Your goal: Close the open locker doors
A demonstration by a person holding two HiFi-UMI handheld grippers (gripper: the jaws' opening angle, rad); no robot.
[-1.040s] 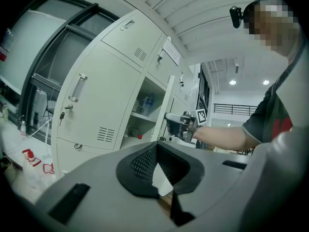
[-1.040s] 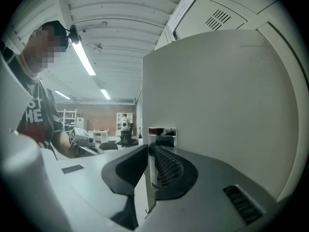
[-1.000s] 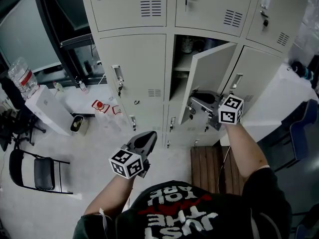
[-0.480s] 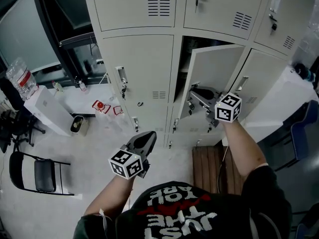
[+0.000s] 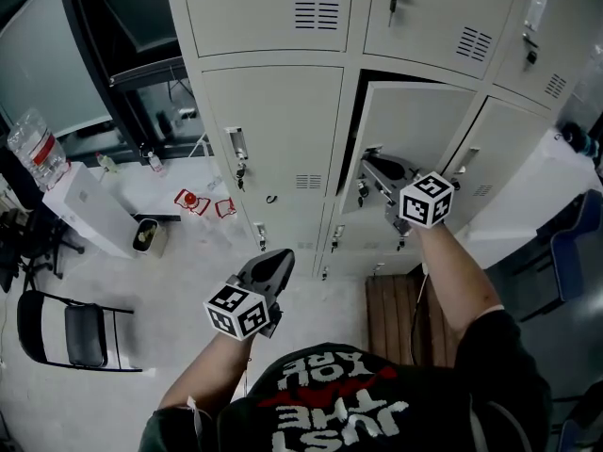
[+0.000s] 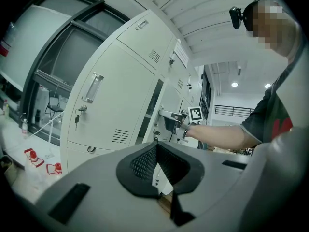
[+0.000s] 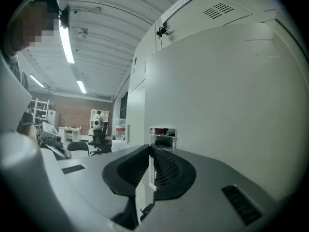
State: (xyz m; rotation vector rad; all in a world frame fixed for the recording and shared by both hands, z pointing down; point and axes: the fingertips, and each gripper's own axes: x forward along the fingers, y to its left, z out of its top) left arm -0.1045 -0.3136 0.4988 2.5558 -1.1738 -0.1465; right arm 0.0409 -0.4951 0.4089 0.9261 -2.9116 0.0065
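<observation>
The door [image 5: 419, 125] stands much closer to its frame than a second ago. The shelf behind it no longer shows, and only a dark slit remains to the left of and above the right claw [image 5: 373, 162]. That claw's jaws have just been closing and are now narrow, pinching the door's free edge. The handle [image 7: 162, 132] sits just beyond the tips. The left claw [image 5: 281, 255] hangs well apart, lower and to the left, jaws together on nothing. Bare floor [image 5: 179, 252] lies beneath it and closed lockers [image 5: 273, 130] stand ahead.
</observation>
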